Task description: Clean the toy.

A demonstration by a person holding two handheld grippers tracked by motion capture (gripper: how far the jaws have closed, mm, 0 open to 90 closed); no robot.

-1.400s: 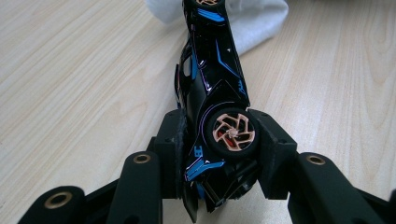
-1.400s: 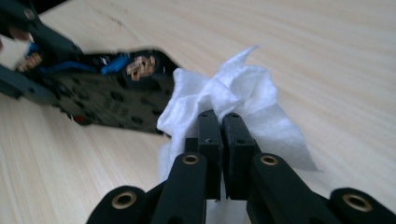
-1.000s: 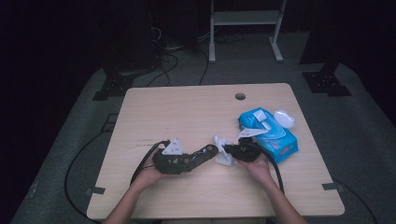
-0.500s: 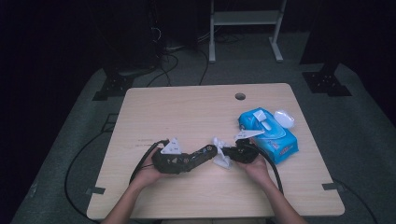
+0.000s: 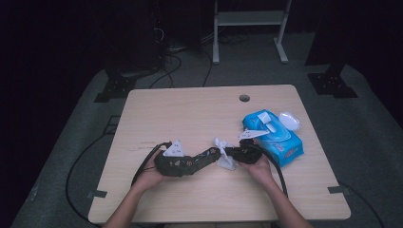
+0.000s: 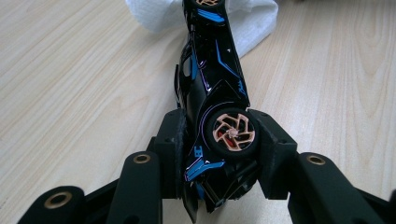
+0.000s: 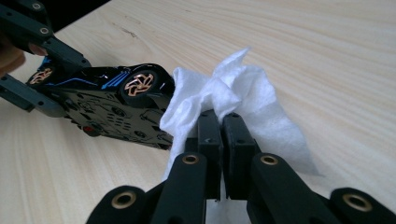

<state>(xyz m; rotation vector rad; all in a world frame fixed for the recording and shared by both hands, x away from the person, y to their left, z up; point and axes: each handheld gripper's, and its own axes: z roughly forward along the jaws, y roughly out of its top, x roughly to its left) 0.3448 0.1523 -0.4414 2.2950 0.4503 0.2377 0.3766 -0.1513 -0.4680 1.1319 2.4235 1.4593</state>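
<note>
Toy car (image 6: 212,77) black, blue stripes, copper wheels; wipe (image 7: 233,100) white; wipe pack (image 5: 273,135) blue; table (image 5: 190,114) pale wood.

Taking the toy car (image 5: 205,157) as the mark, the left gripper (image 5: 183,164) lies at its left end on the counter (image 5: 190,109), the wipe (image 5: 223,154) touches its right end, the right gripper (image 5: 236,153) sits beyond the wipe, and the wipes pack (image 5: 275,135) lies farther right.
</note>
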